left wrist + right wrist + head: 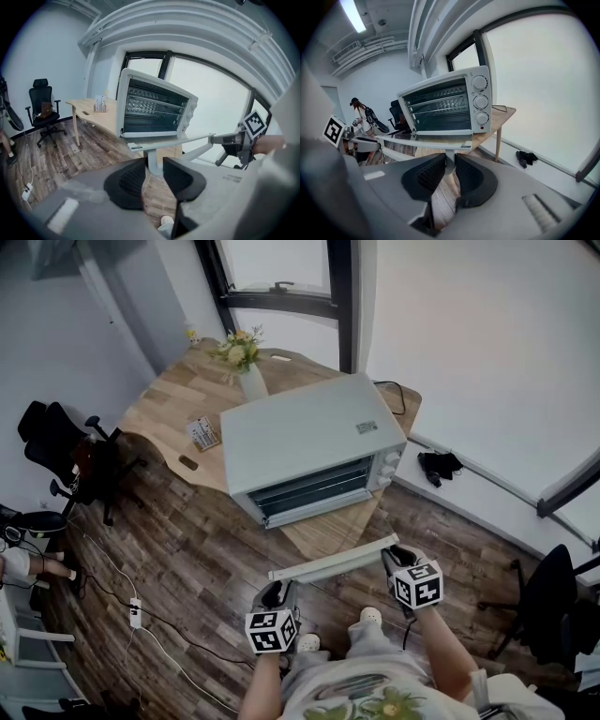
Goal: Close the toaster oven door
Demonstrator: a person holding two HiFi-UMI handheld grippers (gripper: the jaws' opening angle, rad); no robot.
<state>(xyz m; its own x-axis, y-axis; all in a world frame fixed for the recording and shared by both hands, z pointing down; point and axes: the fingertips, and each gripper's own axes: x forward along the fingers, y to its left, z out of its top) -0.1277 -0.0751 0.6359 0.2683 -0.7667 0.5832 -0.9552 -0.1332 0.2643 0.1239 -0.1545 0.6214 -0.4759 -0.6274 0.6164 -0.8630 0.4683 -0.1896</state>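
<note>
Plainly open, the white toaster oven point(314, 442) sits at the wooden worktop's point(173, 399) near edge, its glass door point(431, 139) dropped level and wire racks point(440, 105) showing. The right tongs point(450, 172) pinch the right post of the door handle point(333, 560); the left tongs point(154, 174) loosely straddle the left post.

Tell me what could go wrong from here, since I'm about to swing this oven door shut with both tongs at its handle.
1. The right tongs clamp a post of the door handle, but the left tongs seem to sit loosely round theirs. The lift could be lopsided, or the left side may slip.
2. The toaster oven stands unbraced at the table edge. A hard shove shut might slide it back toward the flower vase.
</note>
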